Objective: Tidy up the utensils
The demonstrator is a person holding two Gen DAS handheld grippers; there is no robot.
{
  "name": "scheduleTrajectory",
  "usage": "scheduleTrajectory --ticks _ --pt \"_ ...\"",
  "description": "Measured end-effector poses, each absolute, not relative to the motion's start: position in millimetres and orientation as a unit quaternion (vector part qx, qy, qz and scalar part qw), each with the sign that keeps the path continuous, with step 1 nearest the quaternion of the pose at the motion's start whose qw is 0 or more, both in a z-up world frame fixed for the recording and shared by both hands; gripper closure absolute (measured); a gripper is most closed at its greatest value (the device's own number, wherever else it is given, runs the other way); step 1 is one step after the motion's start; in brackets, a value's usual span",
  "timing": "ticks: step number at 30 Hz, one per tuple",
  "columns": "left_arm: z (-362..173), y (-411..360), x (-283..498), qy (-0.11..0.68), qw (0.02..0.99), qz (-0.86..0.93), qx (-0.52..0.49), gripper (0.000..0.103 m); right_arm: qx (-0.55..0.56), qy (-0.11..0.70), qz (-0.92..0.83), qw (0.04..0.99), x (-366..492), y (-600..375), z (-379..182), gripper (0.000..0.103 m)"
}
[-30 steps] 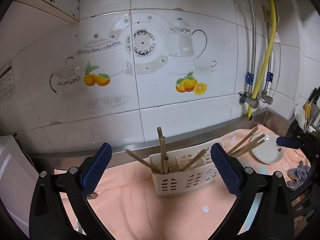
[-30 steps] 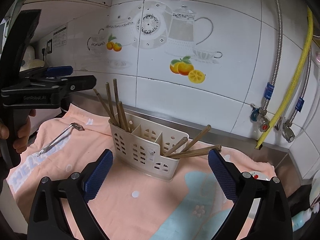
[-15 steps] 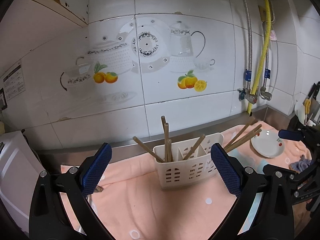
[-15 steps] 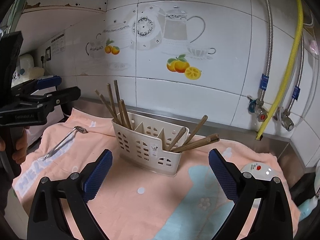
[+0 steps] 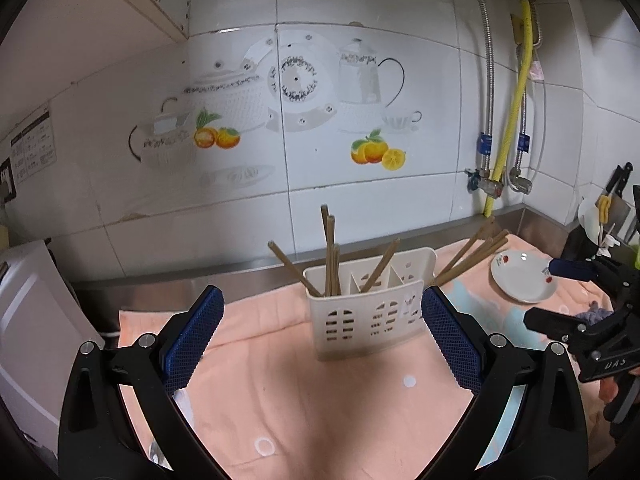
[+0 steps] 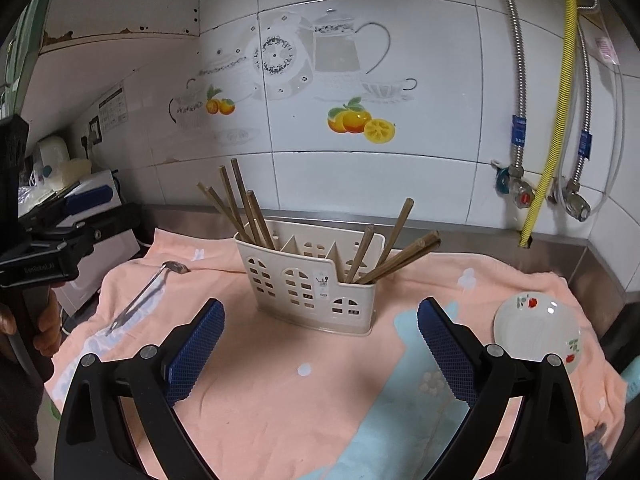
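A cream plastic utensil caddy [image 5: 370, 308] [image 6: 316, 280] stands on a peach towel [image 5: 304, 392] [image 6: 280, 380]. Several wooden chopsticks [image 5: 330, 256] [image 6: 244, 212] lean in its left compartment, and more chopsticks [image 6: 394, 256] [image 5: 468, 256] in the right one. A metal spoon [image 6: 148, 292] lies on the towel to the left of the caddy. My left gripper [image 5: 320, 336] hovers open in front of the caddy, nothing between its fingers. My right gripper [image 6: 318, 348] is open too, short of the caddy. Each gripper shows at the edge of the other's view.
A white saucer [image 5: 524, 276] [image 6: 538, 326] with red flowers sits on the towel at the right. Tiled wall with pipes and a yellow hose [image 6: 556, 92] lies behind. A white appliance [image 5: 24, 320] stands at the left edge. A hand [image 6: 44, 320] holds the left gripper's handle.
Both grippers have drawn back and up from the caddy, which now looks smaller and more centred. The saucer has come into the right wrist view. Both stay open.
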State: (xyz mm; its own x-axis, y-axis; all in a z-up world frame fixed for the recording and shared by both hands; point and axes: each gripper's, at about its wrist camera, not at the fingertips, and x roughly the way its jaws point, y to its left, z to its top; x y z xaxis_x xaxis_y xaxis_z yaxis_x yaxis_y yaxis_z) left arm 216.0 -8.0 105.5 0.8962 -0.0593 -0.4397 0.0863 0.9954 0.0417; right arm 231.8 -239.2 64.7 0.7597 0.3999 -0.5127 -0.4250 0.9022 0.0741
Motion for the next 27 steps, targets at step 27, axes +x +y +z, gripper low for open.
scheduleTrajectory --ticks 27 --pt "75 4 166 0.238 0.971 -0.024 0.026 0.005 -0.022 0.26 0.192 0.946 182 -237 51 0.008"
